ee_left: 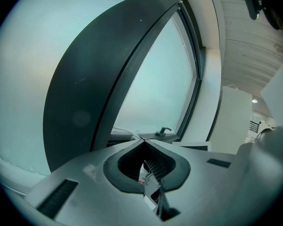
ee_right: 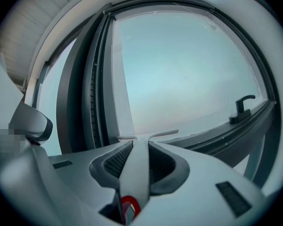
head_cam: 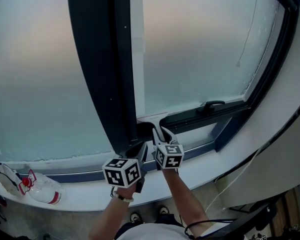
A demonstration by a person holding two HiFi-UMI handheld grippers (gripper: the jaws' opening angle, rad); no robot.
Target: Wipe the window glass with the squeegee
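The squeegee (head_cam: pixel 152 118) has a white handle and a pale blade. The blade rests at the bottom of the right window pane (head_cam: pixel 200 44), beside the dark centre post (head_cam: pixel 105 69). My right gripper (head_cam: pixel 160 135) is shut on the handle. In the right gripper view the handle (ee_right: pixel 137 173) runs out between the jaws to the T-shaped blade (ee_right: pixel 150 135) against the frosted glass (ee_right: pixel 184 74). My left gripper (head_cam: pixel 140 148) sits just left of the right one, low by the post. It is shut with nothing in it, and its tips (ee_left: pixel 141 137) meet.
A black window handle (head_cam: pixel 210 105) sits on the lower frame to the right of the squeegee. A plastic bottle with a red label (head_cam: pixel 44 190) lies on the white sill (head_cam: pixel 200 169) at the far left. A thin cable (head_cam: pixel 230 181) hangs below the sill at the right.
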